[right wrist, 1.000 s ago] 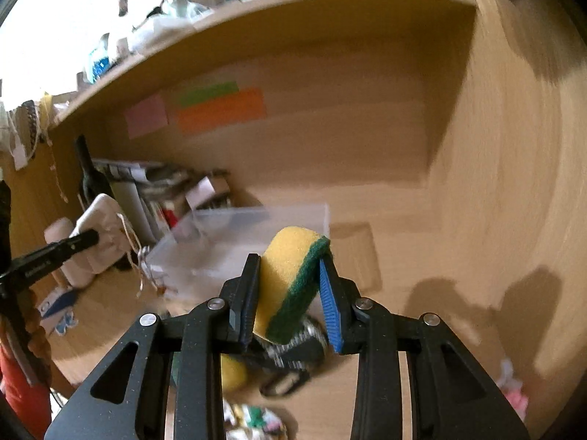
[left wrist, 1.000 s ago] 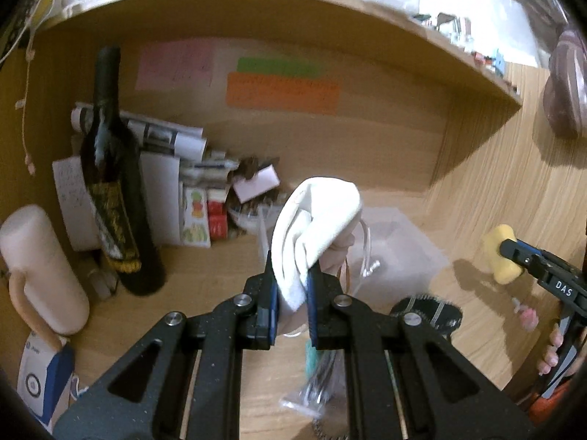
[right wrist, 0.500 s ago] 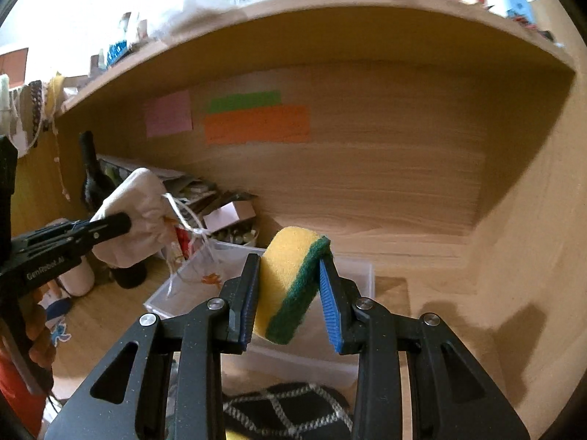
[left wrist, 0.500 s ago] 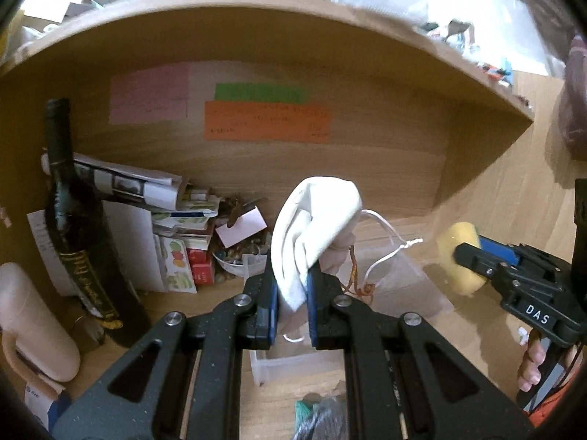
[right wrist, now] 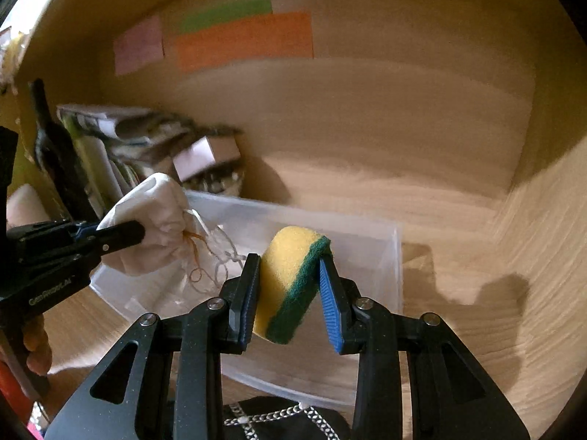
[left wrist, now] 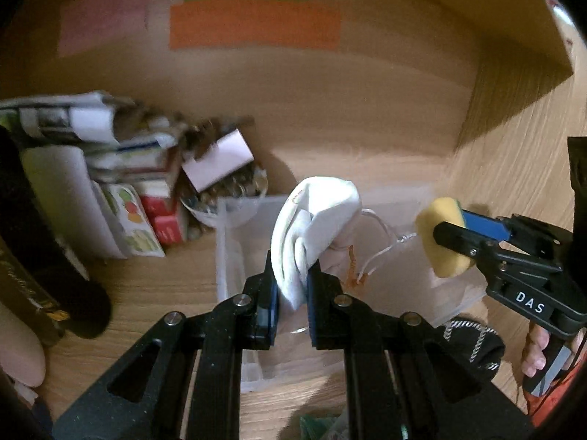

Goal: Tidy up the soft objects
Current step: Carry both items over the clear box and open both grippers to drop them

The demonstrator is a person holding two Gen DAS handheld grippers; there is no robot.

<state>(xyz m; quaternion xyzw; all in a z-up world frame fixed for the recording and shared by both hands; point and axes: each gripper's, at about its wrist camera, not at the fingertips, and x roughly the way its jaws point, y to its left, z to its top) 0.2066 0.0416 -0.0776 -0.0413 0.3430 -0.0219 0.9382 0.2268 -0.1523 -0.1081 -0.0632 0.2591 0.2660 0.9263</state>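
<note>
Pinching white pouch (left wrist: 315, 220): left hand-held gripper (left wrist: 291, 293) | right hand-held gripper (right wrist: 290, 293): clamping sponge (right wrist: 290, 278)

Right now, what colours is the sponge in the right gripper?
Yellow with a dark green scouring layer; the sponge shows best in the right wrist view.

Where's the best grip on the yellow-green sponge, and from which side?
Across its two broad faces, as the right gripper has it: one finger on the yellow foam, the other on the green scouring layer. The sponge is a flat slab standing on edge over the clear bin, so come along its thin edge.
</note>
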